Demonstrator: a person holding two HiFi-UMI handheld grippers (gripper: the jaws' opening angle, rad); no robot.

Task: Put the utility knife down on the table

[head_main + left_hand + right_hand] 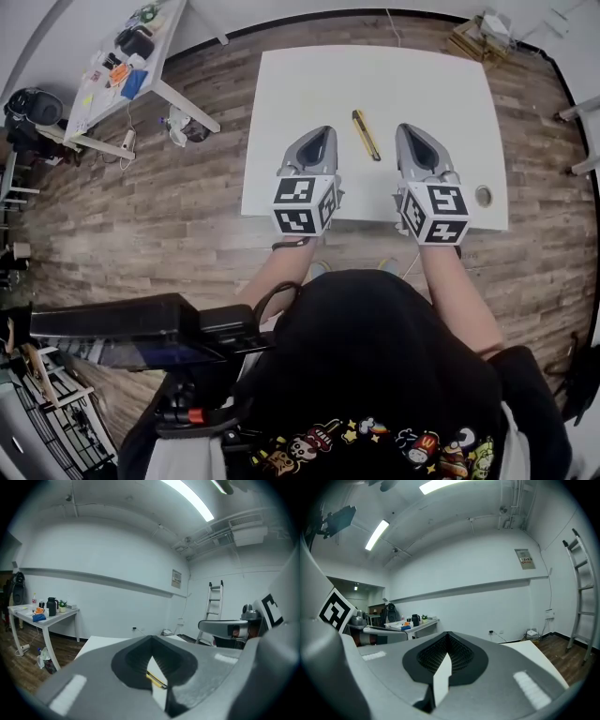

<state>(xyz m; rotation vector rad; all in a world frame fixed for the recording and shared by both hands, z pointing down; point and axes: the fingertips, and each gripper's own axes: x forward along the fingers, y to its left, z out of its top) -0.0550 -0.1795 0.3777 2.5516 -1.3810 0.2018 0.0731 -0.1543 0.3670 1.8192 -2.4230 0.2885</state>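
Note:
The utility knife (pixel 366 134), yellow and black, lies flat on the white table (pixel 300 84), between my two grippers and touching neither. My left gripper (pixel 323 131) hovers just left of it, jaws closed tip to tip and holding nothing. My right gripper (pixel 405 128) is just right of the knife, also shut and empty. In the left gripper view, a sliver of the knife (pixel 157 680) shows through the gap below the closed tips of the left gripper (pixel 151 639). In the right gripper view, only white tabletop shows through the gap of the right gripper (pixel 446 637).
A round grommet (pixel 483 196) sits in the table's near right corner. A cluttered side table (pixel 127 56) stands off to the left on the wooden floor. A ladder (pixel 214 602) leans by the far wall. Wooden scraps (pixel 478 37) lie beyond the table's far right corner.

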